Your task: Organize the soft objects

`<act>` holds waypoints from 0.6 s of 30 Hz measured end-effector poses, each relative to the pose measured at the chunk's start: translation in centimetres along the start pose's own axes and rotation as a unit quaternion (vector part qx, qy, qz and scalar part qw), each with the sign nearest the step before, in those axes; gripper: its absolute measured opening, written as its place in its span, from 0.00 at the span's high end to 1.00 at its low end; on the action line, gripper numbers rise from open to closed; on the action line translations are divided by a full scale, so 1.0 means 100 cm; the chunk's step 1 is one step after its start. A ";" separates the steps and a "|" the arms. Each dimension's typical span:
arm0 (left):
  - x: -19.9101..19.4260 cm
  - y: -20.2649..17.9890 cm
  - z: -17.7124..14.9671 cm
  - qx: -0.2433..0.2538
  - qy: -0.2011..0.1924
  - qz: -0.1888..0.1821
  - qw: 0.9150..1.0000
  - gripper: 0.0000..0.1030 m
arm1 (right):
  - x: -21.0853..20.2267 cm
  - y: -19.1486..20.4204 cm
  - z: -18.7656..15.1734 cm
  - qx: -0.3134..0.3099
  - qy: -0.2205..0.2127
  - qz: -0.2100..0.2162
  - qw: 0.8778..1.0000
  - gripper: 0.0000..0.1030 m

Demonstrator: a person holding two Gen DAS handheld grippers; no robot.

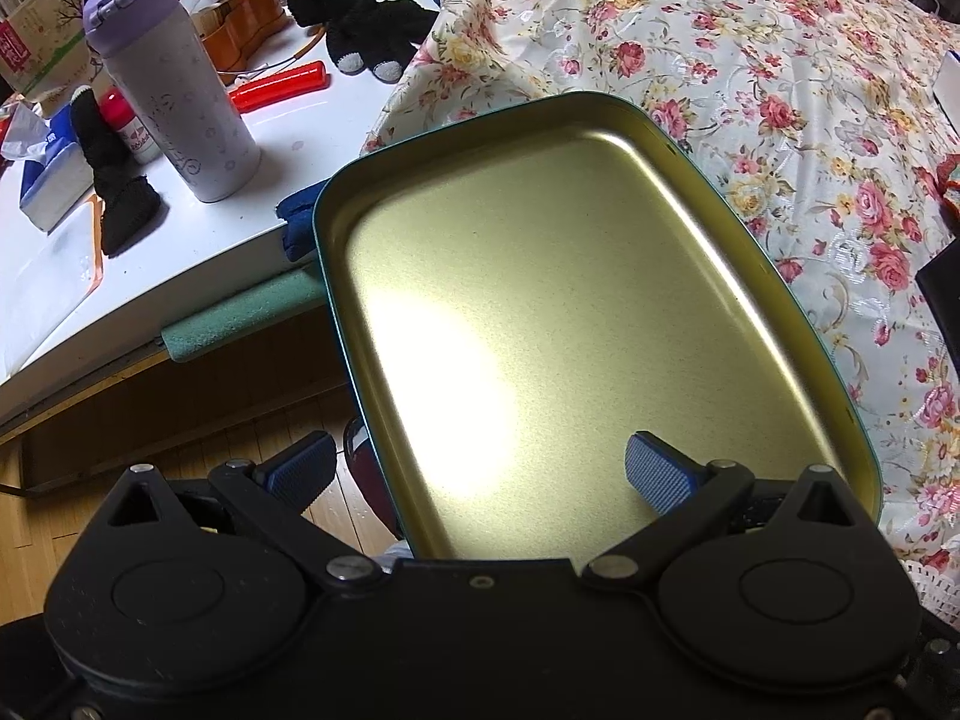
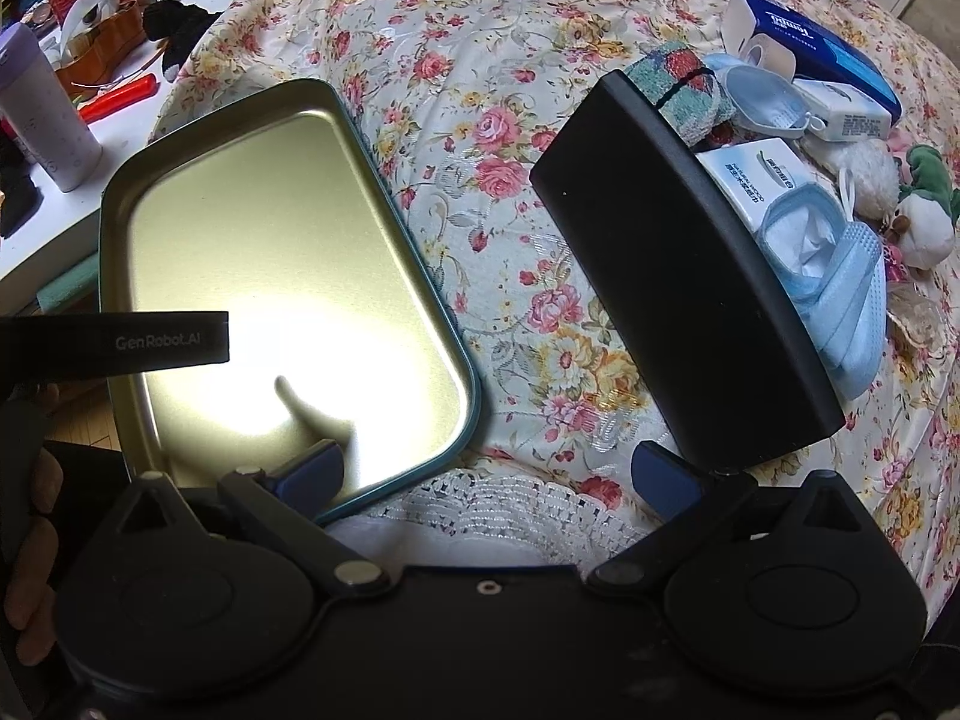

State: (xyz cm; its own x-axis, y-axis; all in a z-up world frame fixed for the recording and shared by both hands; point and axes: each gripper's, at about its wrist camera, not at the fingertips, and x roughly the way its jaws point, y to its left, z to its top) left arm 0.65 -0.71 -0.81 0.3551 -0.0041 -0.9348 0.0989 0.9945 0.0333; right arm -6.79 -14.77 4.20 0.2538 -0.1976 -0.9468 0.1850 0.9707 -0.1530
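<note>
- Two grippers up, and I'm looking along both; soft things first: pale blue face masks (image 2: 840, 300) heaped at two o'clock in my right view, one cupped and white-lined, the others pleated.
- Beside them, a white plush toy with green trim (image 2: 927, 213) sits at the far right edge, and a knitted red-and-teal cloth (image 2: 678, 81) peeks over the black box (image 2: 684, 276).
- Black socks with grey toes (image 1: 360, 24) lie on the white table (image 1: 288, 126) at eleven o'clock in my left view; another black sock (image 1: 117, 180) leans by the lilac flask (image 1: 168, 78).
- A floral bedspread (image 2: 510, 120) covers the bed; roses in pink and yellow on cream, lace edging near me.
- On it rests a gold-lined tin tray with a teal rim (image 1: 540, 300), bare inside, glare across its floor.
- White cartons and a blue tissue box (image 2: 822, 42) crowd the masks at one o'clock; a red tool handle (image 1: 279, 87) lies on the table.
- My left gripper (image 1: 480, 471) is spread wide, holding nothing; its right pad hangs over the tray's near end, its left pad outside the rim above the wooden floor.
- My right gripper (image 2: 486, 474) is equally wide and empty, straddling bedspread between tray and black box; the masks lie beyond the box, well apart from my fingertips.
</note>
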 end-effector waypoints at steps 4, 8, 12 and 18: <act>0.000 0.000 0.000 0.001 0.001 -0.001 1.000 0.04 | 0.000 0.000 0.000 0.001 0.001 0.001 1.000 0.00; 0.001 0.000 0.000 0.002 0.002 -0.001 1.000 0.04 | 0.000 0.001 0.000 0.000 0.001 0.001 1.000 0.00; 0.001 0.000 -0.001 0.000 0.003 -0.004 1.000 0.04 | -0.001 0.001 0.000 0.000 0.001 0.001 1.000 0.00; 0.002 0.000 0.000 -0.001 0.005 -0.007 1.000 0.04 | 0.000 0.001 -0.001 0.001 0.002 0.001 1.000 0.00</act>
State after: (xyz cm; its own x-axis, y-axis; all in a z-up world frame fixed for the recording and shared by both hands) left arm 0.68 -0.72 -0.99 0.3439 -0.0160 -0.9389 0.1020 0.9946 0.0204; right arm -6.84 -14.69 4.16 0.2513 -0.1952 -0.9480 0.1860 0.9709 -0.1507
